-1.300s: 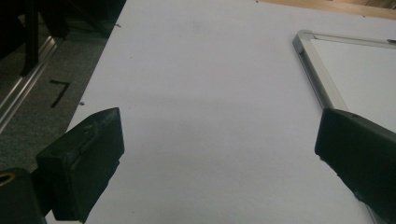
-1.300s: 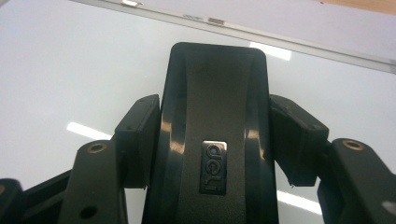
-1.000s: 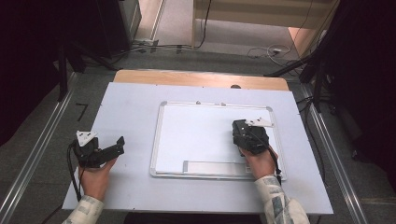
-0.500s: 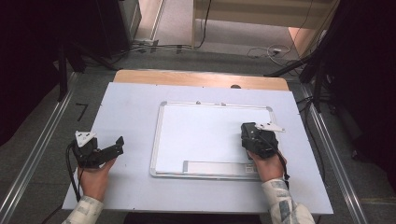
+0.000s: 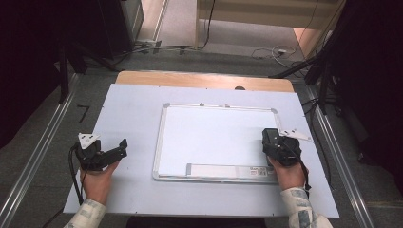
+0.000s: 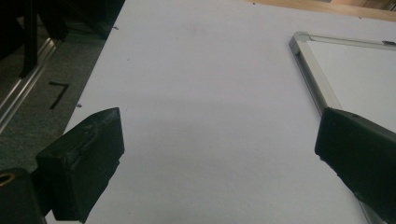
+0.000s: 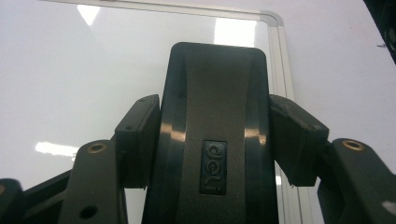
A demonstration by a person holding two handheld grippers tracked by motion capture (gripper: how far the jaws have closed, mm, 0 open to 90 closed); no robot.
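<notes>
Two risks: the right gripper (image 5: 278, 145), clamped on what looks like an eraser (image 7: 214, 116), could tilt and skip across the whiteboard (image 5: 214, 135), which the left gripper (image 5: 111, 153), jaws wide, isn't steadying.

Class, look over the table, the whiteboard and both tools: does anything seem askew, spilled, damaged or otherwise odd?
Nothing stands out. The whiteboard lies flat and square on the table, its surface clean. The right tool grips a black eraser over it; the left tool is open and holds nothing.
</notes>
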